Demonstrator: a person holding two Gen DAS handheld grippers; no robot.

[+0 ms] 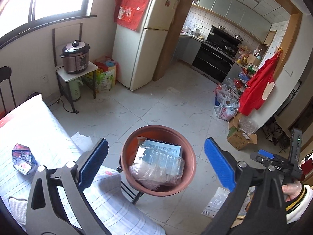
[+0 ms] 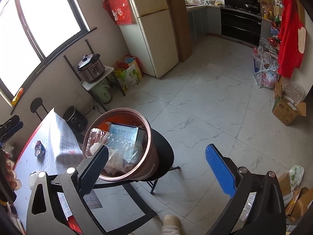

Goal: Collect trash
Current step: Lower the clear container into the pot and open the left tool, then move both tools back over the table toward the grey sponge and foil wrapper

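A brown plastic bin (image 1: 187,178) stands on a black stool beside the table; it holds a boxed item and crumpled clear plastic wrap (image 1: 158,168). The bin also shows in the right wrist view (image 2: 150,168). A crumpled snack wrapper (image 1: 23,158) lies on the checked tablecloth, left of the bin; it shows small in the right wrist view (image 2: 39,148). My left gripper (image 1: 156,164) is open and empty above the bin. My right gripper (image 2: 156,168) is open and empty, just right of the bin's rim.
The table (image 1: 49,137) with a white checked cloth fills the left. A white tissue (image 1: 17,205) lies at its near edge. A flat plastic bag (image 1: 217,203) lies on the tiled floor. Cardboard boxes (image 2: 287,113) and bags line the right wall. A fridge (image 1: 140,39) stands at the back.
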